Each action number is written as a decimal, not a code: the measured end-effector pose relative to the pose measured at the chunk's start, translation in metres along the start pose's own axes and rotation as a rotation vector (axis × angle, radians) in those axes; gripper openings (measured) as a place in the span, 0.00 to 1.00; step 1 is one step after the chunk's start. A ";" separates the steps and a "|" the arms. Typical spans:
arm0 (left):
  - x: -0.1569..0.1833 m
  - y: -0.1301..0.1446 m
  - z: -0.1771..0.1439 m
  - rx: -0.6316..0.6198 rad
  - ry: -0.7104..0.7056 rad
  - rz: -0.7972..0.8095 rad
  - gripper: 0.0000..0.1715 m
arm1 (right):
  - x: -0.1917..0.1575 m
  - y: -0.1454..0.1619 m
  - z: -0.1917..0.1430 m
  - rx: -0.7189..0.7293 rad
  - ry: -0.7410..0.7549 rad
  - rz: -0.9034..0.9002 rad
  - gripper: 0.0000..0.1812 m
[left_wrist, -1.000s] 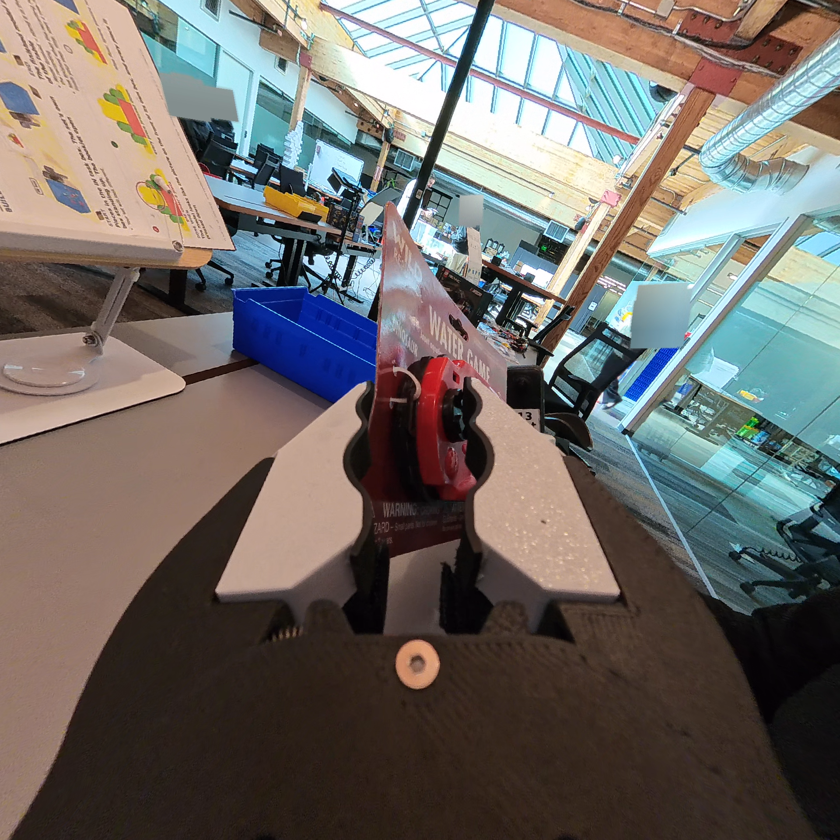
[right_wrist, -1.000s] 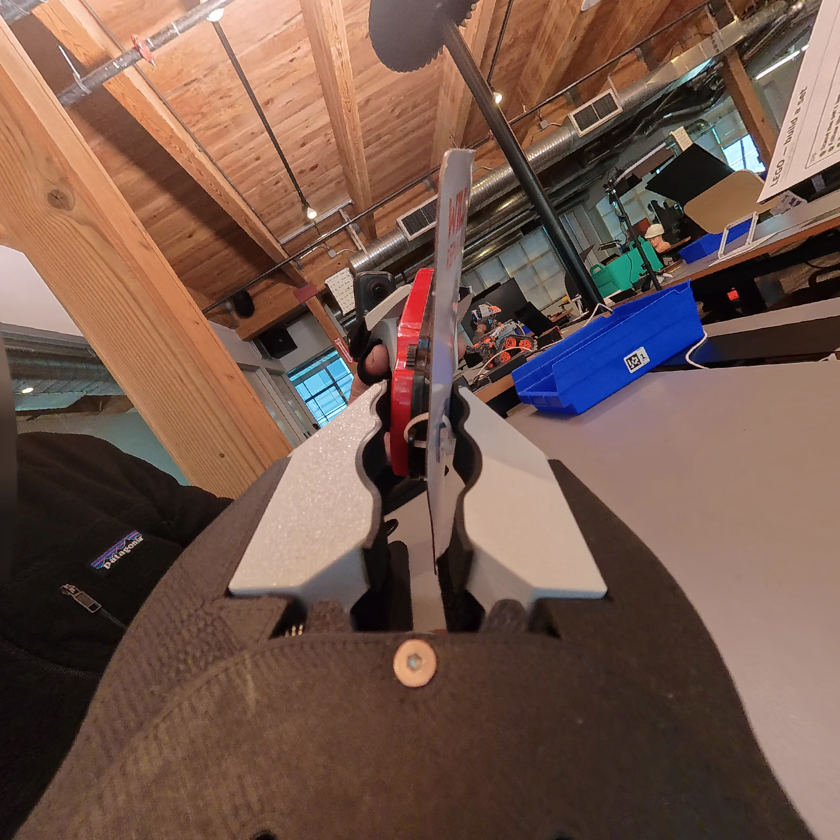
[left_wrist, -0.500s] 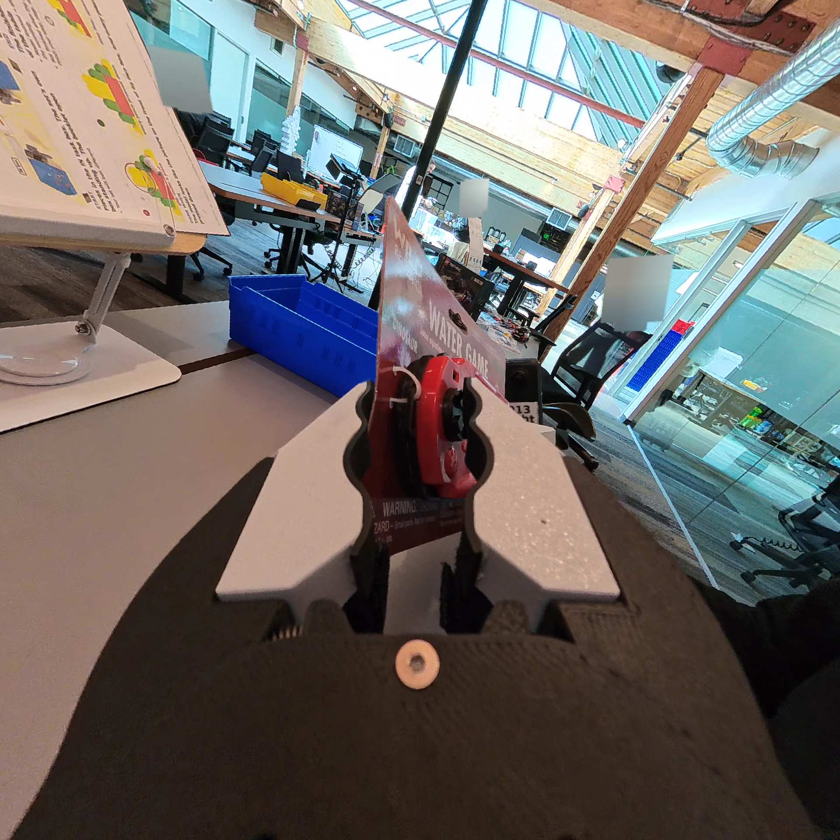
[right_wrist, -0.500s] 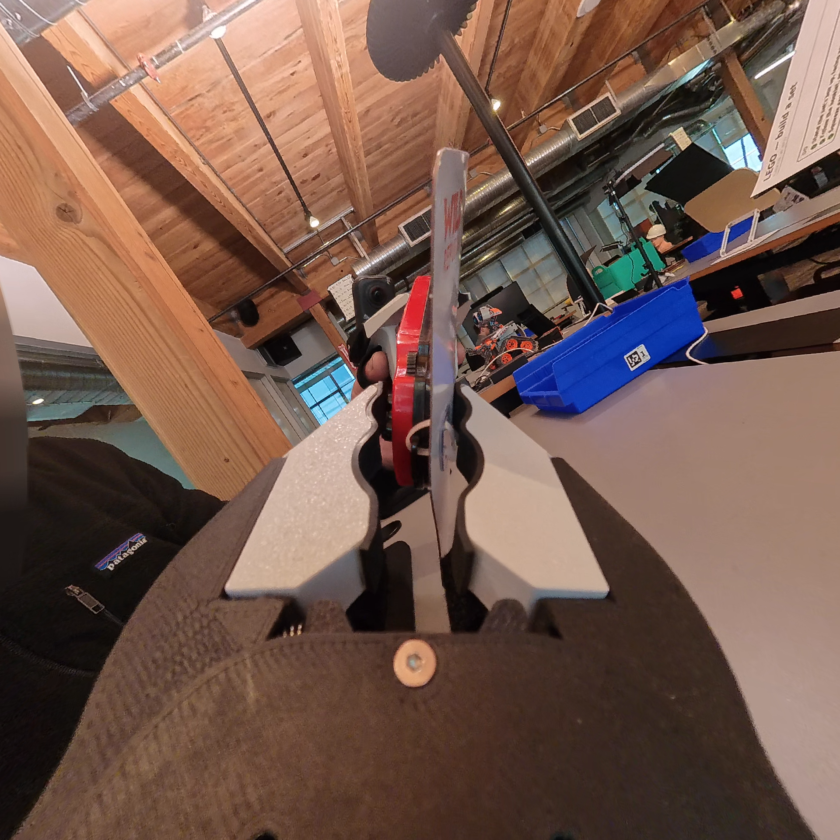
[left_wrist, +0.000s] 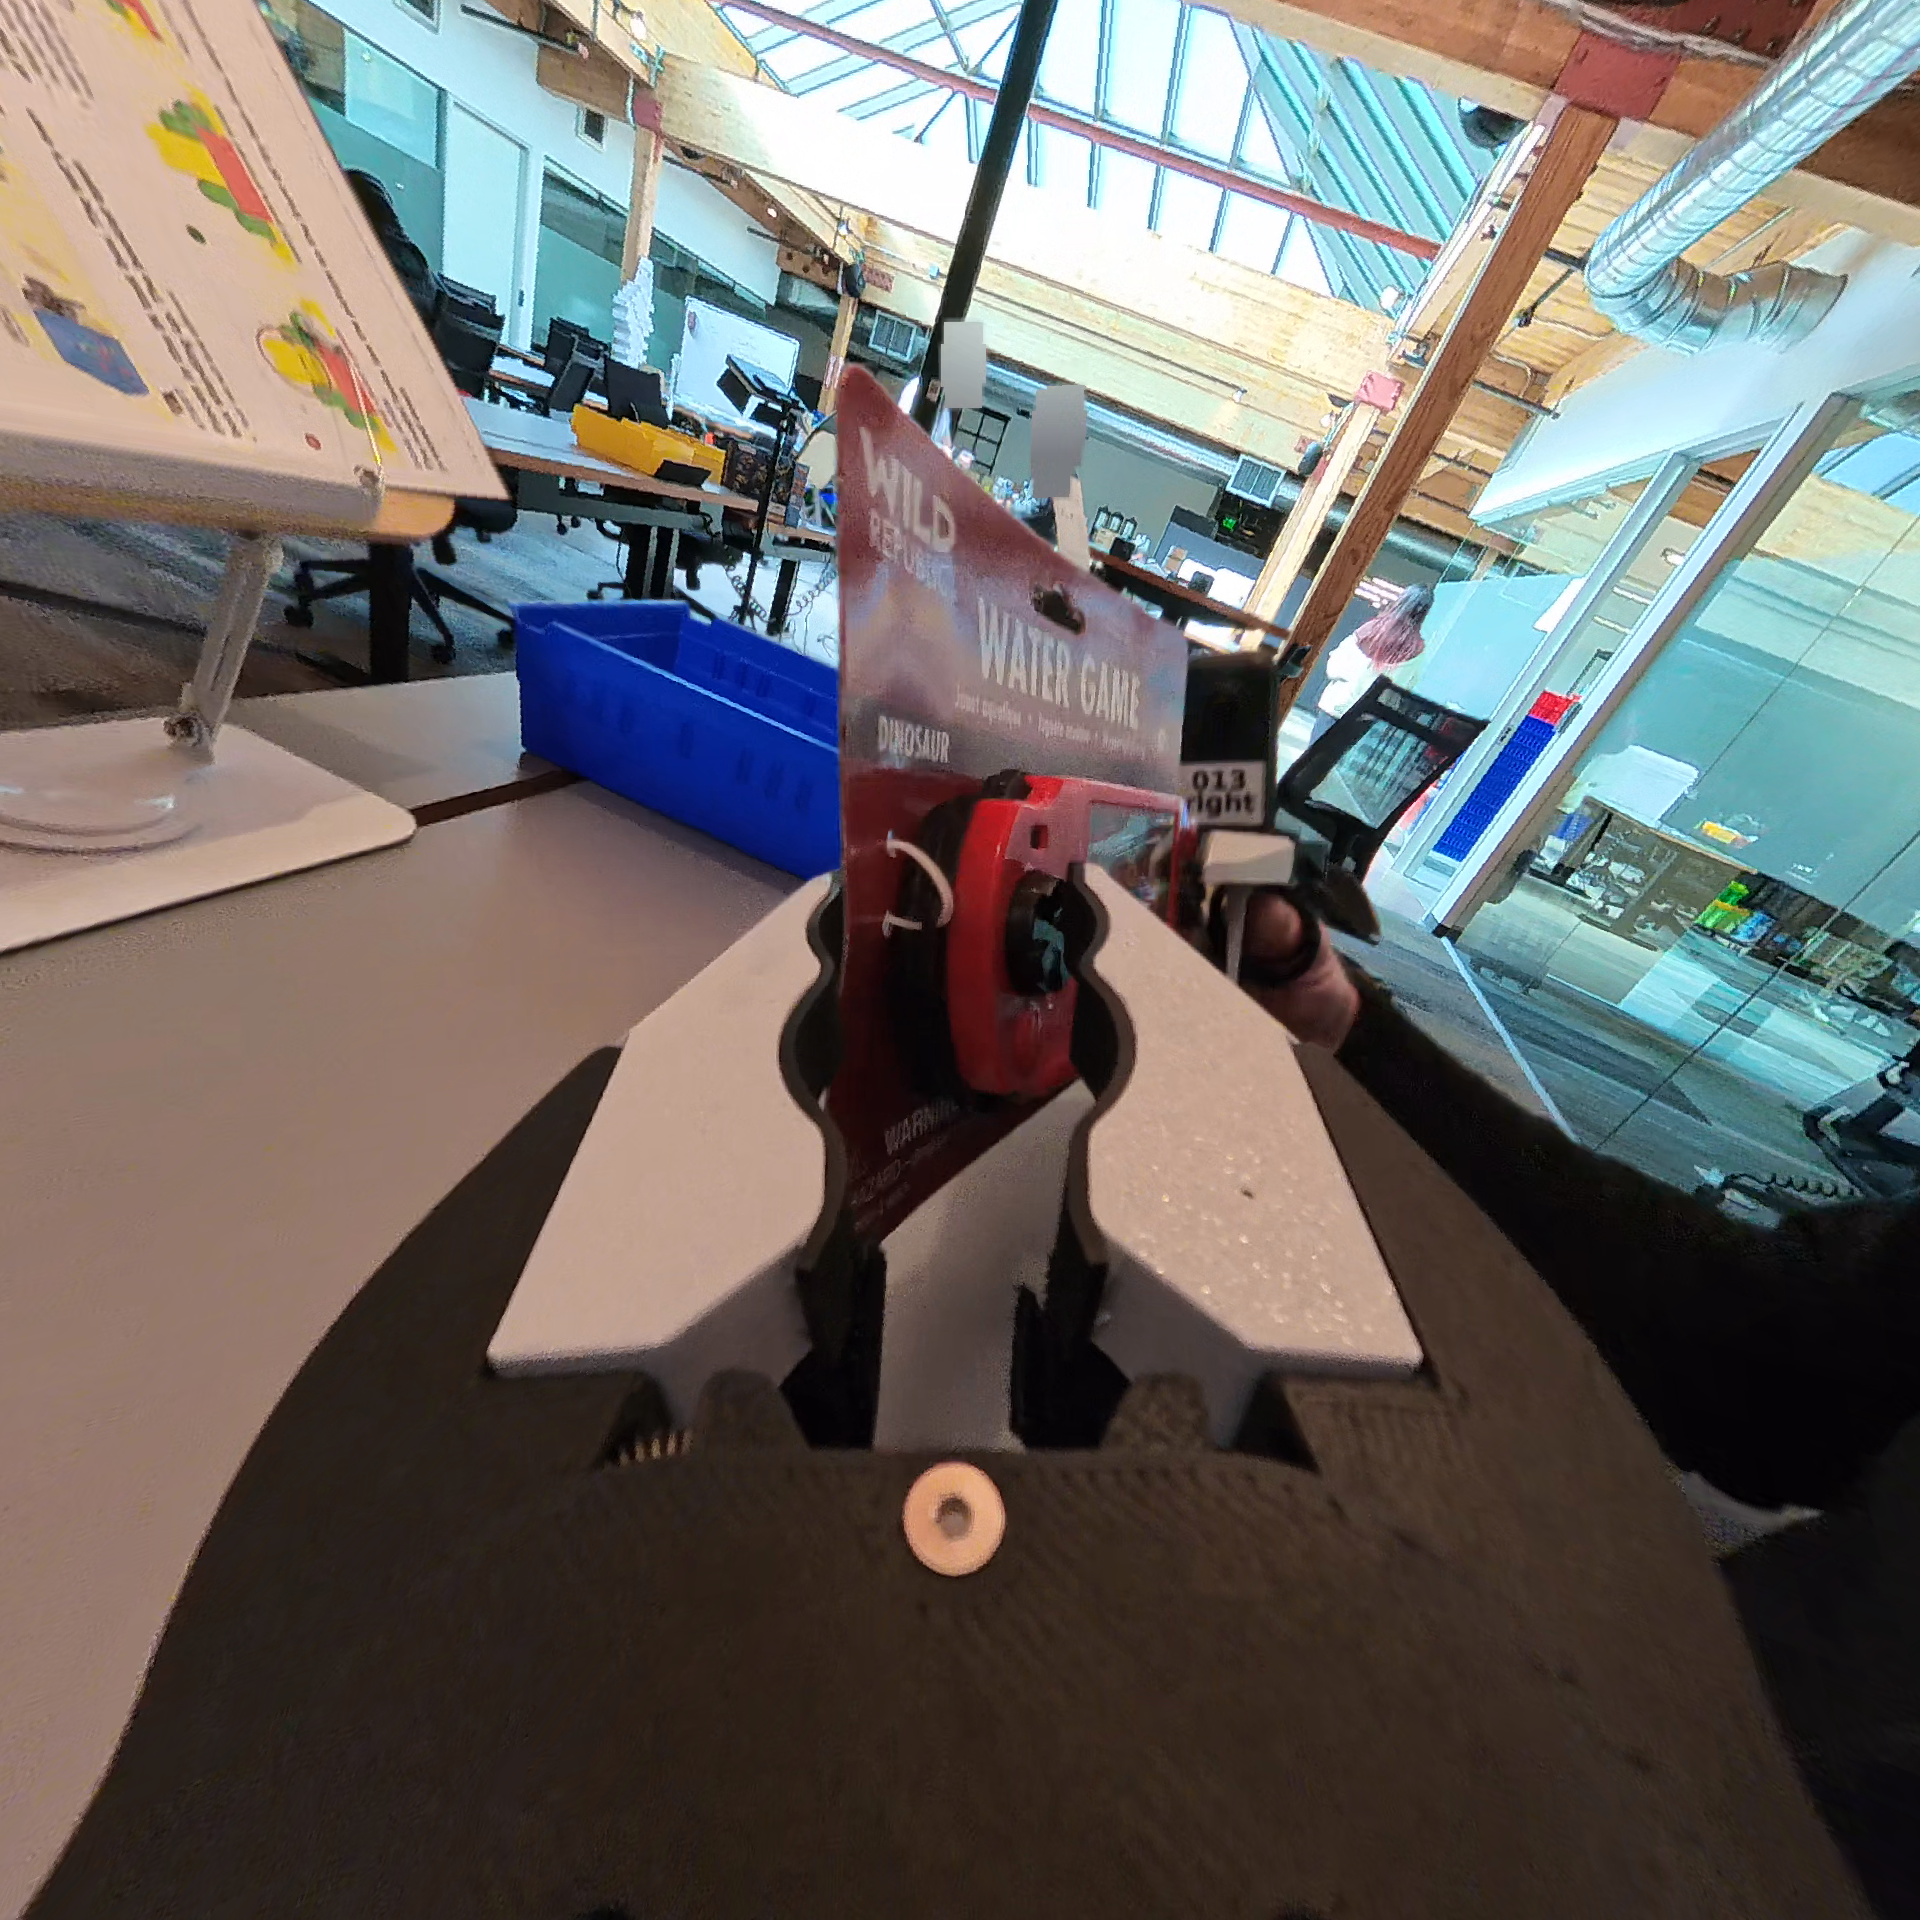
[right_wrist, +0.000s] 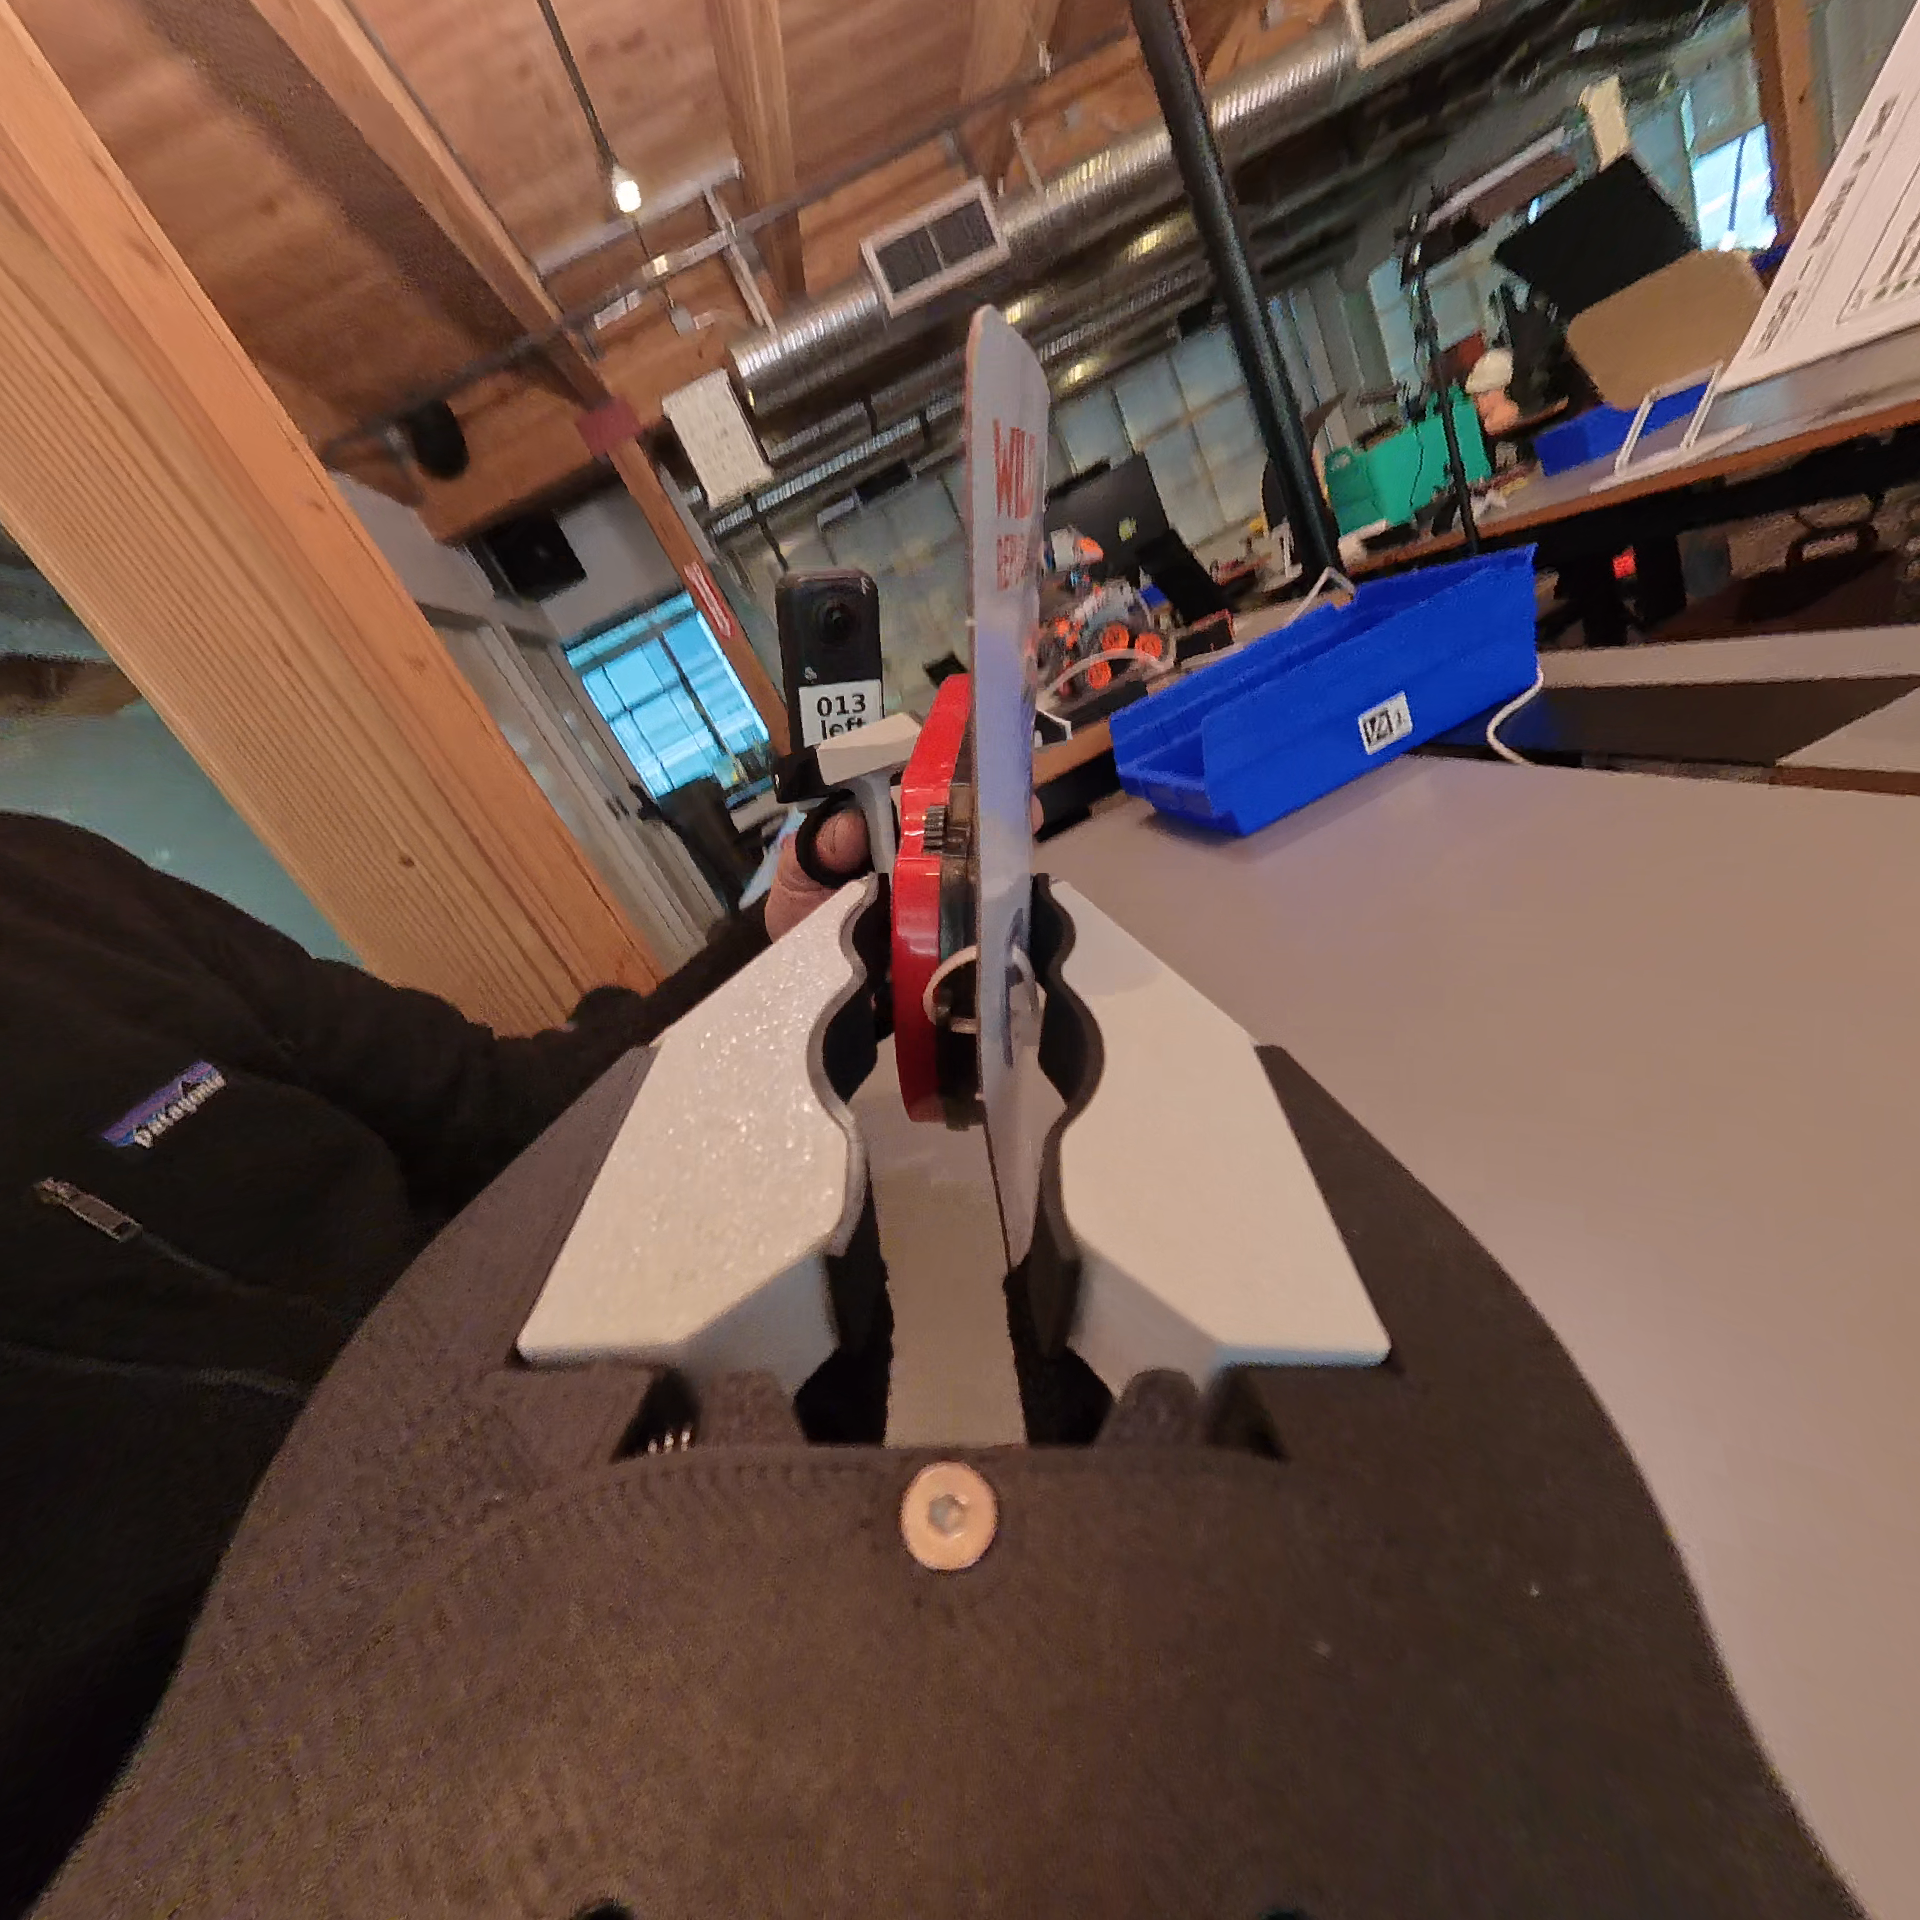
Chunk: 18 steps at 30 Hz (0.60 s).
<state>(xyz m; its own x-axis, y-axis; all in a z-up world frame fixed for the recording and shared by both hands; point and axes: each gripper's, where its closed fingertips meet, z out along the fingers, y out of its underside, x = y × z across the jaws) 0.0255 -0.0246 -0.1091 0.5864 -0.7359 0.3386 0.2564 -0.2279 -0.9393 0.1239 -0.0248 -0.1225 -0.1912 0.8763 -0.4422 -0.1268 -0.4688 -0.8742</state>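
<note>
A carded toy hangs in the air between both grippers: a dark red backing card (left_wrist: 997, 665) with a red plastic toy (left_wrist: 997, 977) tied on by white zip ties. My left gripper (left_wrist: 951, 935) is shut on the card and toy near the card's lower end. In the right wrist view the card (right_wrist: 1003, 727) stands edge-on with the red toy (right_wrist: 925, 935) on its left face, and my right gripper (right_wrist: 951, 914) is shut on both. Each gripper shows beyond the package in the other's view: the right gripper (left_wrist: 1236, 831) and the left gripper (right_wrist: 836, 675).
A grey table (left_wrist: 312, 1039) lies below. A blue bin (left_wrist: 686, 717) stands at its far edge and also shows in the right wrist view (right_wrist: 1330, 696). A picture sheet on a white stand (left_wrist: 187, 260) is at the left. A wooden post (right_wrist: 260, 623) and a dark jacket (right_wrist: 208, 1143) are close by.
The card has turned in the left wrist view and shows more of its printed face. The right gripper and hand now show behind it. Both grips have held.
</note>
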 end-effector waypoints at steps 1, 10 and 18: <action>-0.004 0.010 -0.002 -0.010 -0.009 0.010 0.23 | 0.003 0.003 0.000 -0.049 0.006 -0.008 0.14; -0.020 0.054 -0.012 -0.040 -0.025 -0.030 0.24 | 0.016 0.019 0.007 -0.265 0.049 -0.051 0.13; -0.020 0.051 -0.013 -0.040 -0.032 -0.018 0.23 | 0.016 0.018 0.008 -0.262 0.051 -0.055 0.12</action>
<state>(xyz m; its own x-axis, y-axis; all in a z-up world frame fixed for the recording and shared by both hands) 0.0173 -0.0296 -0.1647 0.6064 -0.7108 0.3565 0.2368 -0.2666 -0.9343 0.1104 -0.0206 -0.1432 -0.1407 0.9072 -0.3964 0.1216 -0.3815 -0.9163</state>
